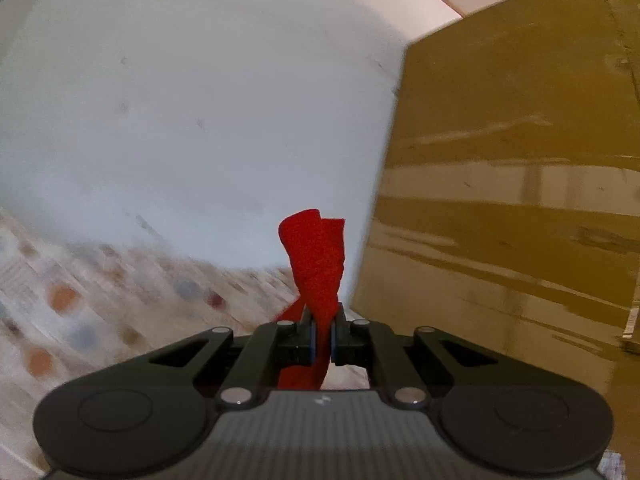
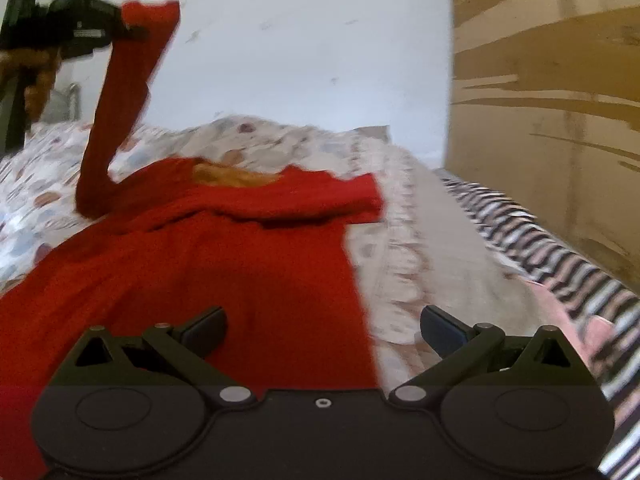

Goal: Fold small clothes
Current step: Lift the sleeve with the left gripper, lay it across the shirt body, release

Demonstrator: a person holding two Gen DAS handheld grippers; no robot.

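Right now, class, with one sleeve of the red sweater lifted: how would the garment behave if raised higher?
The red sweater looks floppy: its sleeve hangs limp from the left hand-held gripper while the body stays slumped on the bed. It would probably drape and stretch, not hold shape. It seems light, since a pinch at the cuff lifts the sleeve.

No readable text
A pale label on the left hand-held gripper (image 2: 136, 32) is too blurred to read.

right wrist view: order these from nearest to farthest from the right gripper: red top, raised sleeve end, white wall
1. Red top: just ahead of the open right gripper, on the bed.
2. Raised sleeve end: upper left, pinched in the left gripper.
3. White wall: behind the bed, farthest.
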